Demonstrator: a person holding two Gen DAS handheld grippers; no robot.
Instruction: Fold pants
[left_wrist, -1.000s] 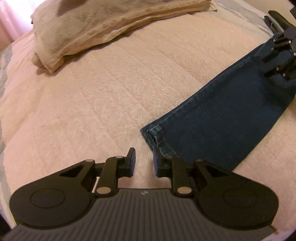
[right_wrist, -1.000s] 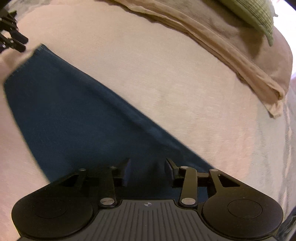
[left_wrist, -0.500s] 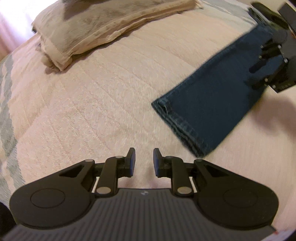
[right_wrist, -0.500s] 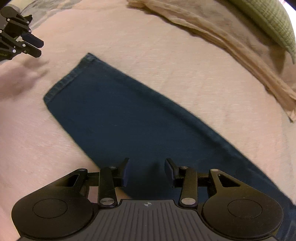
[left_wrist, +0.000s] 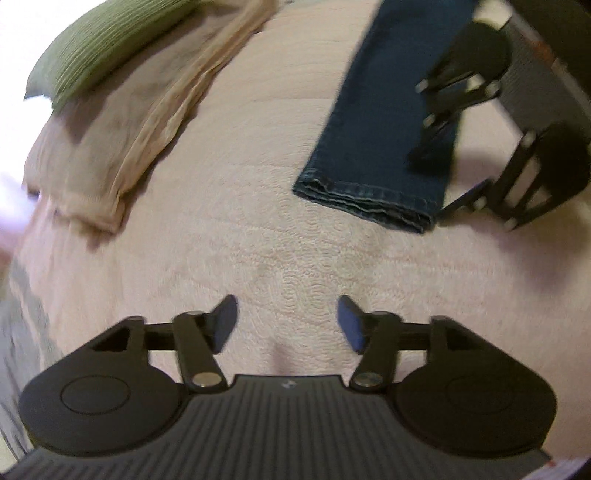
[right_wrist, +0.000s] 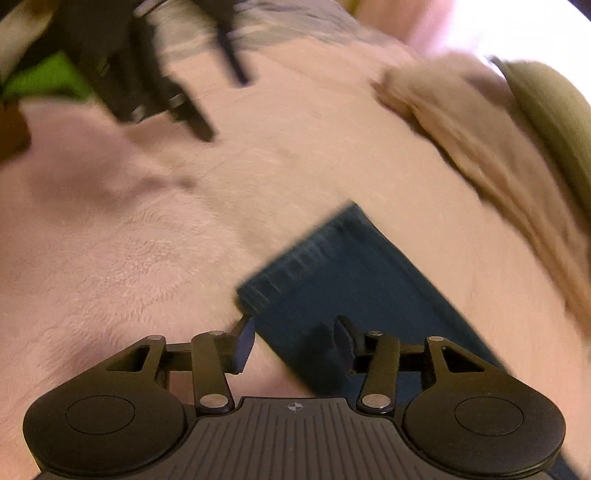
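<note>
Dark blue jeans (left_wrist: 384, 110) lie flat on the pink bedspread (left_wrist: 258, 240) as one long folded leg, hem end nearest me. My left gripper (left_wrist: 288, 323) is open over bare bedspread, short of the hem and holding nothing. My right gripper (left_wrist: 434, 186) shows at the upper right, open, its fingers straddling the right corner of the hem. In the right wrist view the right gripper (right_wrist: 293, 343) is open, one finger on each side of the jeans' (right_wrist: 351, 280) left edge. The left gripper (right_wrist: 221, 103) is a blurred shape at the upper left.
A folded beige blanket (left_wrist: 129, 129) lies along the far left of the bed, with a green pillow (left_wrist: 96, 48) on top of it. They appear again in the right wrist view as blanket (right_wrist: 480, 155) and pillow (right_wrist: 554, 122). A grey-patterned cover (right_wrist: 295, 26) lies beyond the bedspread.
My left gripper has backed away from the hem and its jaws have opened wider. The right gripper has travelled along the leg to the hem end. Both views have swung round.
</note>
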